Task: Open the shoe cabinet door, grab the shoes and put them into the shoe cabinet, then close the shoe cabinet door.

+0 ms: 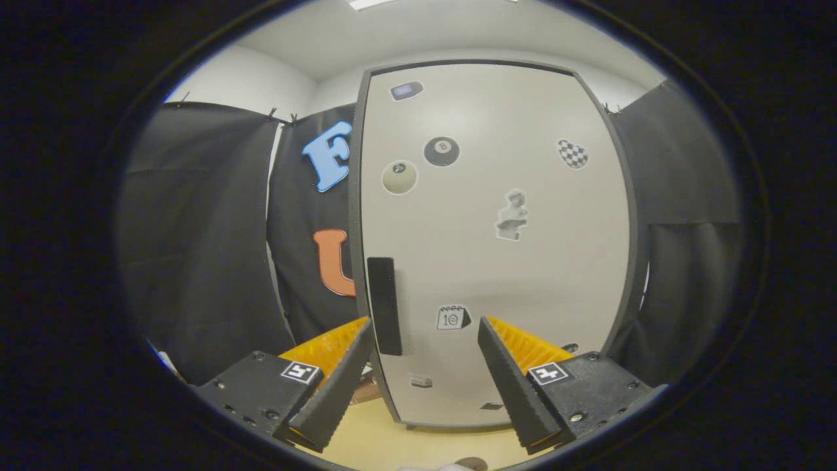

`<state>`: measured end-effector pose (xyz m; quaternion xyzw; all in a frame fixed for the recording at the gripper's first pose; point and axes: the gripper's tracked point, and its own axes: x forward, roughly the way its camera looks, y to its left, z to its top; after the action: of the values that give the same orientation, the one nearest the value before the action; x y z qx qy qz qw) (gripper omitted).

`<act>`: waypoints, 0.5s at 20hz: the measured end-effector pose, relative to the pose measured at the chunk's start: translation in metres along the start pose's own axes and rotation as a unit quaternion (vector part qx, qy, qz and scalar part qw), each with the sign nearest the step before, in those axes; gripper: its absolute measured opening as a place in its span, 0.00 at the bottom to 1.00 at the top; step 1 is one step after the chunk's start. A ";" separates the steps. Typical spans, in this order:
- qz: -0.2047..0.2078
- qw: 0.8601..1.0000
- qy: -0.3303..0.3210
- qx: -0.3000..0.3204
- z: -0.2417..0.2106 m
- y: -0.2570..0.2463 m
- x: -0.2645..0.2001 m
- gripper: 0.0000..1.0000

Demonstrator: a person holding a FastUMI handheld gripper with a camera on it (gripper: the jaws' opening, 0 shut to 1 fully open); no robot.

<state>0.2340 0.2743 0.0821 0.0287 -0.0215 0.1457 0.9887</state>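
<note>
Ahead of the gripper (425, 353), at roughly 12 o'clock, stands the shoe cabinet (618, 196), its pale door (497, 261) shut and dotted with small stickers. Jaws: spread wide, holding nothing; the lower part of the door fills the gap between the two fingers. The dark handle (384, 305) is a slim bar mounted along the door's left edge, long axis vertical. From the midpoint of the jaws it lies at about 10 o'clock, just inboard of the left finger's tip (361, 330) and beyond it; no contact is visible. Judgement: task is at its first step, door not yet opened, and no shoes can be made out with confidence at this moment. The coming move probably calls for a shift toward 10 o'clock so the upright bar sits between the fingers, which already stand either side of a vertical line, then a closing and a pull outward. A light wooden floor (392, 445) lies at 6 o'clock below the cabinet.
</note>
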 end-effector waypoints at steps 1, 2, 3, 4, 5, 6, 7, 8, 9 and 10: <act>0.002 1.000 0.001 0.002 0.000 0.007 0.011 1.00; 0.003 1.000 0.006 0.002 -0.002 0.014 0.022 0.99; 0.004 1.000 0.005 0.001 0.000 0.020 0.033 0.98; 0.002 1.000 0.003 -0.005 0.000 0.023 0.042 0.97; -0.001 1.000 0.008 -0.011 -0.004 0.026 0.052 0.95; 0.001 1.000 0.012 -0.011 -0.007 0.030 0.058 0.93; 0.000 1.000 0.019 -0.009 -0.011 0.033 0.064 0.92; -0.005 1.000 0.025 -0.002 -0.015 0.033 0.067 0.85; -0.010 0.999 0.030 0.002 -0.018 0.032 0.072 0.80; -0.016 0.999 0.037 0.006 -0.023 0.032 0.075 0.72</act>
<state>0.2970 0.3275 0.0650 0.0299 0.0161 0.1314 0.9907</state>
